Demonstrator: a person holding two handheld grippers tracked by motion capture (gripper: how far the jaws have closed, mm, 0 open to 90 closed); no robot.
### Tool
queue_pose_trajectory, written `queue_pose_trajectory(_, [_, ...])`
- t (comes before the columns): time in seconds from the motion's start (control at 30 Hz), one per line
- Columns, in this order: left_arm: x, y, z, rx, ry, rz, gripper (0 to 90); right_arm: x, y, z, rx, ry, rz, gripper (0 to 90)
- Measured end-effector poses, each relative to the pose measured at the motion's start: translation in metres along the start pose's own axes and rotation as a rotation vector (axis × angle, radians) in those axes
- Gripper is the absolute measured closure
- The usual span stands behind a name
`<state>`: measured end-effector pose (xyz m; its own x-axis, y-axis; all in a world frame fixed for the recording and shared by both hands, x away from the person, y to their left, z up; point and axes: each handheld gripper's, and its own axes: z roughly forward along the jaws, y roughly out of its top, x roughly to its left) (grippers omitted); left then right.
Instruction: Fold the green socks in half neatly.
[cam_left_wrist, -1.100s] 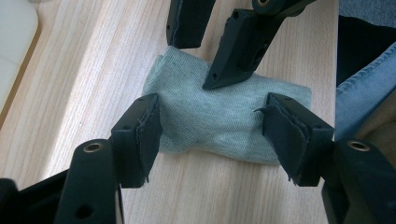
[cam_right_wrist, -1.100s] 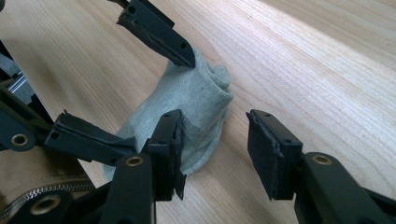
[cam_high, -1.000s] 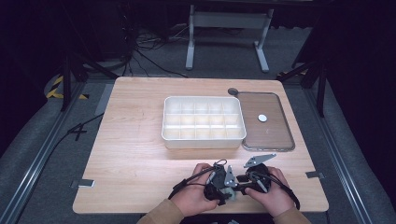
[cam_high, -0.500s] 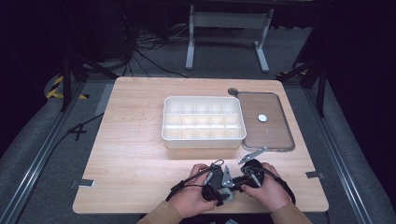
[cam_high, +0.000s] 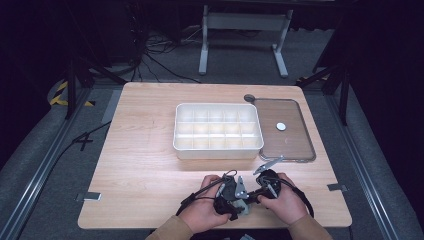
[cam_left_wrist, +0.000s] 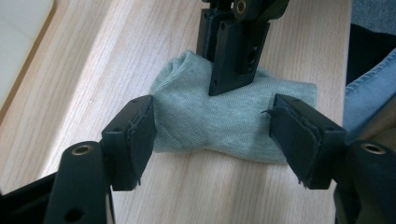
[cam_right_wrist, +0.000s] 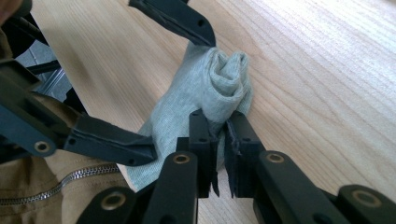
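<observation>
The grey-green sock (cam_left_wrist: 219, 119) lies flat on the worktop (cam_high: 150, 150), low in the centre of the high view, just in front of the person's hands. One end is rolled into a tight coil, seen at upper centre of the right gripper view.

The right gripper (cam_right_wrist: 218, 140) has just been closing; its jaws are clenched on a fold of cloth beside the coil. Judged from this, the pinch keeps the roll from unwinding.

The left gripper (cam_left_wrist: 212, 135) has just been opening. Its jaws stand released on either side of the flat end of the sock, pads clear of the cloth, probably to re-grip further along.

The compartment tray (cam_high: 218, 131) and its clear lid (cam_high: 286, 131) sit mid-frame, well apart from the sock, leaving free working room.
</observation>
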<state>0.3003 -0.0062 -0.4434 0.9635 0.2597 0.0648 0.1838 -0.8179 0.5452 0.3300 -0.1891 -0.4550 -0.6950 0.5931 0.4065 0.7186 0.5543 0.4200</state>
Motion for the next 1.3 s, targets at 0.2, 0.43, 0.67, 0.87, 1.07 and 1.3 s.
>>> queue_pose_trajectory(0.2, [0.011,-0.008,-0.02,-0.049,-0.015,-0.042,32.5,0.001,0.0,-0.002,-0.007,0.0,0.009,84.6])
queue_pose_trajectory(0.43, [0.025,-0.022,-0.041,-0.077,0.03,-0.089,32.8,0.008,0.002,-0.013,-0.023,-0.038,-0.004,84.9])
queue_pose_trajectory(0.67, [0.035,-0.036,-0.055,-0.078,0.063,-0.132,33.3,0.013,0.006,-0.03,-0.076,-0.061,-0.025,84.9])
queue_pose_trajectory(0.87, [0.045,-0.053,-0.067,-0.064,0.092,-0.193,33.0,0.016,0.011,-0.048,-0.116,-0.088,-0.046,84.9])
queue_pose_trajectory(1.07, [0.055,-0.063,-0.08,-0.07,0.112,-0.226,33.0,0.015,0.022,-0.066,-0.14,-0.122,-0.07,84.8])
queue_pose_trajectory(1.3, [0.065,-0.073,-0.094,-0.1,0.143,-0.281,33.3,0.007,0.038,-0.093,-0.145,-0.169,-0.084,84.7])
